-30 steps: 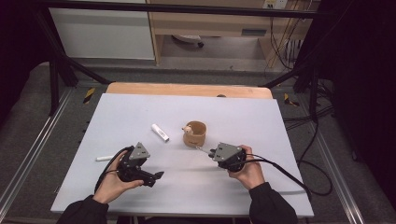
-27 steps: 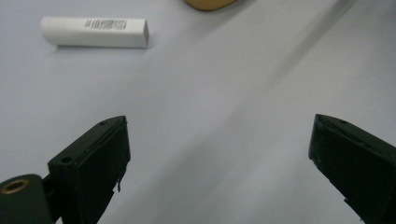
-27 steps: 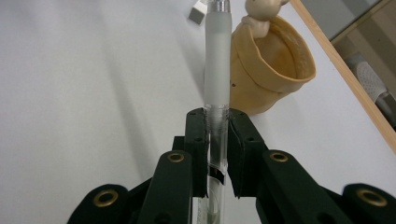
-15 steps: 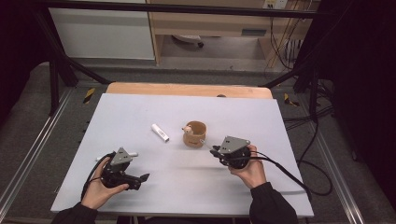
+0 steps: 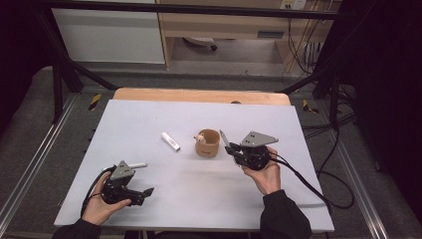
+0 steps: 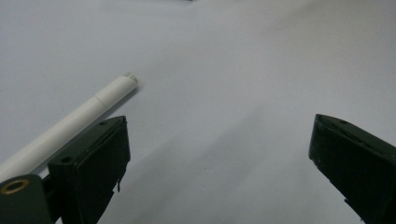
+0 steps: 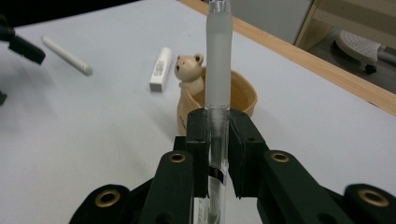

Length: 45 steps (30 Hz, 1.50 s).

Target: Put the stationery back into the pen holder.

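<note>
A wooden cup [image 5: 208, 144] with a small bear figure [image 7: 189, 70] on its rim stands mid-table. My right gripper [image 5: 234, 150] is just right of it, shut on a translucent grey pen [image 7: 218, 60] that sticks out past the jaws toward the cup [image 7: 245, 95]. My left gripper [image 5: 146, 192] lies low near the table's front left, jaws open with nothing between them [image 6: 219, 126]. A white pen [image 5: 137, 165] lies on the table just beyond it, outside one jaw [image 6: 88, 114]. A short white stick [image 5: 170, 141] lies left of the cup.
The grey table top [image 5: 278, 124] ends in a wooden strip [image 5: 199, 94] at the far edge. Cables trail off the right side [image 5: 318, 179]. The white pen [image 7: 67, 56] and white stick [image 7: 161, 68] lie beyond the cup in the right gripper view.
The left hand has pulled back toward the front left and sunk lower. The right hand has risen and shifted away with the grey pen still in its jaws.
</note>
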### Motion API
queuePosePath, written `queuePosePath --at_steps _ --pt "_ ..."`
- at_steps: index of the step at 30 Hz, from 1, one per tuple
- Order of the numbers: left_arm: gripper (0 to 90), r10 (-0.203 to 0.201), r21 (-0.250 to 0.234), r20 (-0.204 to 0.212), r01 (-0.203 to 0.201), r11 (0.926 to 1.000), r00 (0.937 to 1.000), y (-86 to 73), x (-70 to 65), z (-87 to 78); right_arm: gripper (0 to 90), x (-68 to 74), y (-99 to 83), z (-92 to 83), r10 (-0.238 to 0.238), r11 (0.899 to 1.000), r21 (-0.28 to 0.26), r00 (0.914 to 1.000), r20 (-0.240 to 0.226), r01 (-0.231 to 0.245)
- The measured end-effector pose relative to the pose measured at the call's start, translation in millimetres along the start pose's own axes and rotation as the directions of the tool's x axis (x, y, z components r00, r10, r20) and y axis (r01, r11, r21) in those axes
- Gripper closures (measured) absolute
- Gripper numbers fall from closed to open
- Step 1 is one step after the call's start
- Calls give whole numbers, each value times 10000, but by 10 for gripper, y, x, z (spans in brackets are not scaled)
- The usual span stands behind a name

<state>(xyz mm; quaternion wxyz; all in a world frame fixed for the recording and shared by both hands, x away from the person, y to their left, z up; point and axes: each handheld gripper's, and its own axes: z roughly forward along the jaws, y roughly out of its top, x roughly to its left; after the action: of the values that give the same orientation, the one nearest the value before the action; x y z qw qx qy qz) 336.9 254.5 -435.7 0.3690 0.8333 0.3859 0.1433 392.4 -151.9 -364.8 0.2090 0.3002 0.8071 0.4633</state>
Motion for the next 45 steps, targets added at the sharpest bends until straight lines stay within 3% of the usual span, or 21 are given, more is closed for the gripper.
queuePosePath --at_steps 7,14,20,34,45 --pt "53 -82 3 11 82 10000 10000 -19 17 5 797 -53 136 65 1090 9921 -638 9940 97 -1082" --pt "54 -126 74 7 126 9999 9999 -34 25 14 797 -102 307 148 1723 9785 -1186 9848 200 -1688" --pt "53 -146 70 39 145 9999 9999 -36 27 16 797 -130 426 262 1894 9721 -1447 9817 189 -1848" --pt "54 -167 80 77 167 9998 9998 -39 30 19 798 -271 535 600 2656 9470 -1938 9638 239 -2562" --pt "54 -135 174 101 133 9998 9999 -44 22 37 798 -293 463 839 2806 9468 -1688 9597 170 -2738"
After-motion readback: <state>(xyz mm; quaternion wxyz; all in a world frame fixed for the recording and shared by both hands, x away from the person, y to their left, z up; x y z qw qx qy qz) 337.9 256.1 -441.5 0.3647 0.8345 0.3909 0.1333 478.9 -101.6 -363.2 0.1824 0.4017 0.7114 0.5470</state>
